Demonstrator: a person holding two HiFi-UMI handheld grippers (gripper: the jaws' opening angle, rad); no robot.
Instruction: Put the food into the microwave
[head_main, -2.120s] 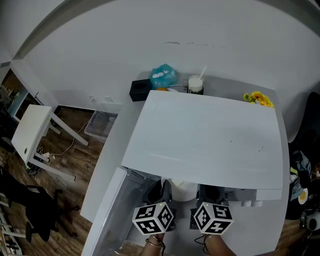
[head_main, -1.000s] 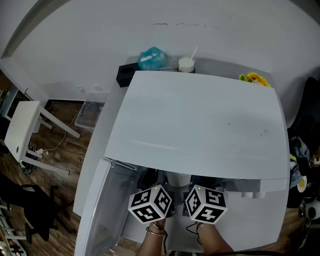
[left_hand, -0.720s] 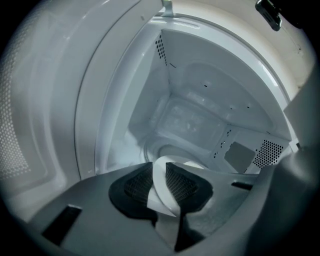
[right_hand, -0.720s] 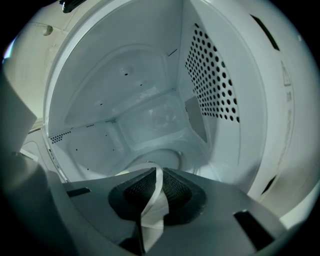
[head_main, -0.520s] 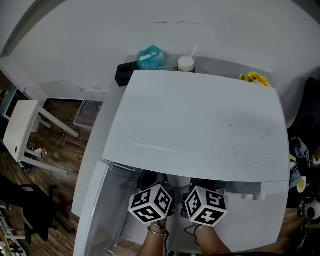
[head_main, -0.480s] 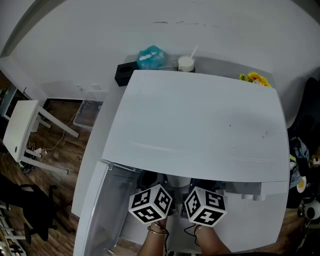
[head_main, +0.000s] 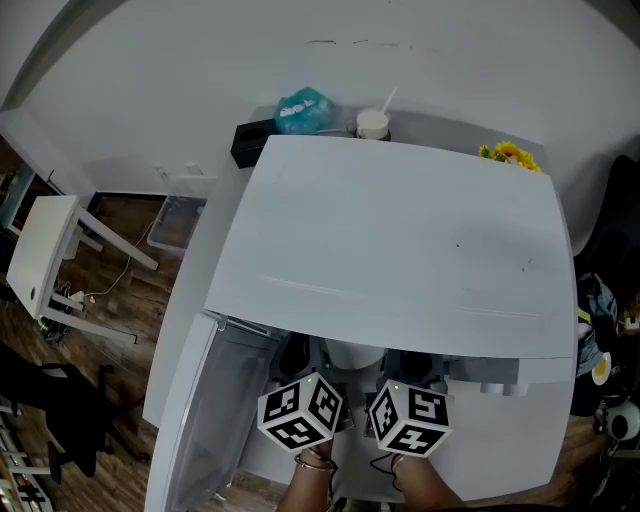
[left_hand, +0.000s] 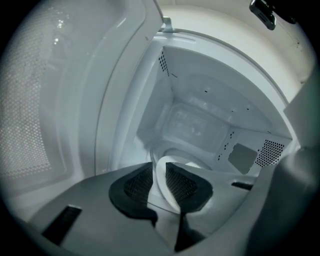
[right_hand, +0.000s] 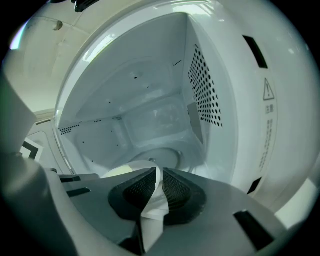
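Door (head_main: 215, 400) is open, load is at the mouth of the microwave (head_main: 400, 240), not set down yet. Left gripper (left_hand: 159, 181): jaws clamped on the rim of the white dish (head_main: 350, 355). Right gripper (right_hand: 156, 189): jaws clamped on the opposite rim. So I'm carrying it two-handed, level as far as I can tell. Food (right_hand: 116, 173) shows only as a pale yellowish patch inside the dish; can't tell what it is. Cavity holds nothing but the turntable (right_hand: 160, 154). My read of what's left: push in, land the dish on the turntable, let go on both sides, back out.
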